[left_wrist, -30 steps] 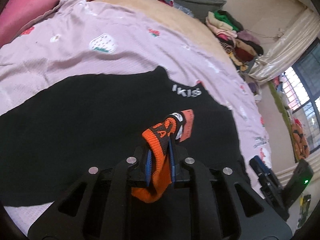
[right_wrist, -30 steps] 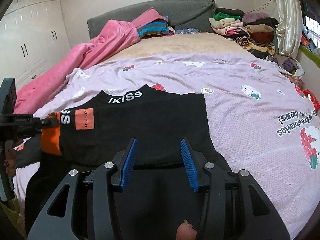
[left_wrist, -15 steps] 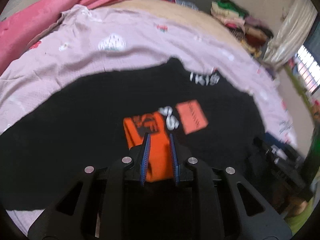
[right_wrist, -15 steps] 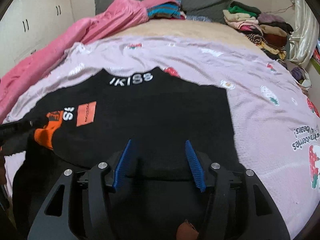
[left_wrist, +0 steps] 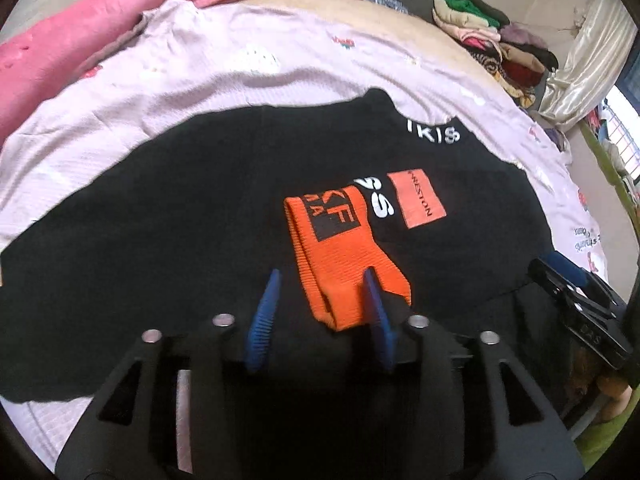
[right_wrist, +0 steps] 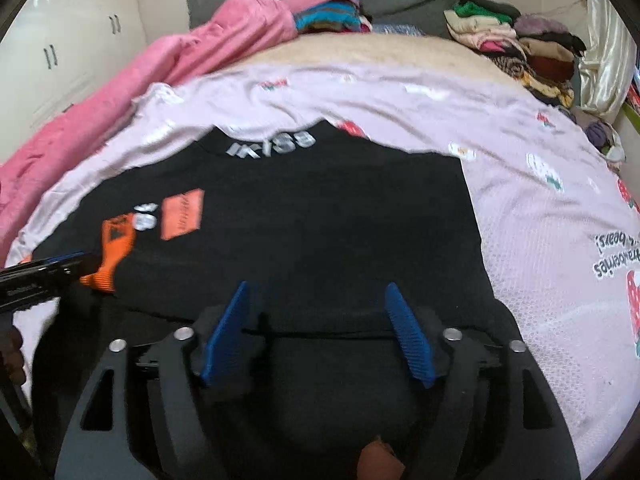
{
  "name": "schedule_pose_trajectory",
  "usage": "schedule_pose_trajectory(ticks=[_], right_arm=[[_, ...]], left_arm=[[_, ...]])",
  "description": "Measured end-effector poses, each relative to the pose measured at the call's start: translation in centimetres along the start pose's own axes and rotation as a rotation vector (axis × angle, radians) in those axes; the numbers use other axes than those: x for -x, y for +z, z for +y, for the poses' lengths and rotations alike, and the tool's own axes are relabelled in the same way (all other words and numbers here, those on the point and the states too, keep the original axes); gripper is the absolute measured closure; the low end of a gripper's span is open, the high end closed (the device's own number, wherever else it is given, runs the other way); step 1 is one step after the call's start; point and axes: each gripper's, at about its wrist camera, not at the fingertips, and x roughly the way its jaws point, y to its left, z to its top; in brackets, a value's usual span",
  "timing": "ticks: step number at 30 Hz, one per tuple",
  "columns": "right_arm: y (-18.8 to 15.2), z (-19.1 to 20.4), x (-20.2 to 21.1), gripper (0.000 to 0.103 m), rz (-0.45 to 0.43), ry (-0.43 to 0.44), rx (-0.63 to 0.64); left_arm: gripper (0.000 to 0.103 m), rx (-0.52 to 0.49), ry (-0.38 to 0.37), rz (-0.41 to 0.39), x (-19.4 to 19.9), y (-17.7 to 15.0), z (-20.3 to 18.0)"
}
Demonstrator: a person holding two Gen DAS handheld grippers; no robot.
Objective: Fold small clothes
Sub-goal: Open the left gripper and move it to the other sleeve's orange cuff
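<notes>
A black sweater (left_wrist: 200,200) with white collar letters lies flat on the lilac sheet (left_wrist: 200,60). Its sleeve is folded across the chest, so the orange cuff (left_wrist: 336,248) rests on the black cloth. My left gripper (left_wrist: 320,312) is opening. The cuff's end lies between the jaws against the right pad, and the left pad stands clear of it. In the right wrist view my right gripper (right_wrist: 318,332) is also opening, low over the folded edge of the sweater (right_wrist: 320,220), with black cloth lying loose between the pads. The left gripper (right_wrist: 40,276) shows at that view's left edge, by the cuff (right_wrist: 114,248).
A pink blanket (left_wrist: 60,52) lies bunched along the bed's left side. Stacks of folded clothes (left_wrist: 500,40) sit at the far right corner by a curtain (left_wrist: 592,60). White wardrobe doors (right_wrist: 60,60) stand beyond the bed. The right gripper (left_wrist: 576,304) shows at the left view's right edge.
The left gripper carried the orange cuff down onto the sweater's chest and its jaws parted off it. The right jaws spread wider and came lower over the sweater.
</notes>
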Motion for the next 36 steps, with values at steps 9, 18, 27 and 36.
schedule_pose_trajectory(ticks=[9, 18, 27, 36], right_arm=[[0.7, 3.5, 4.1, 0.007, -0.105, 0.043, 0.060], [1.0, 6.6, 6.8, 0.005, -0.168, 0.077, 0.096], [0.9, 11.0, 7.8, 0.005, -0.182, 0.121, 0.162], [0.4, 16.1, 7.7, 0.005, -0.164, 0.193, 0.249]], left_arm=[[0.013, 0.023, 0.057, -0.072, 3.6, -0.6, 1.4], [0.010, 0.060, 0.082, -0.108, 6.3, -1.7, 3.5], [0.010, 0.124, 0.112, -0.125, 8.6, -3.8, 6.9], [0.010, 0.218, 0.169, -0.138, 10.7, -6.0, 11.4]])
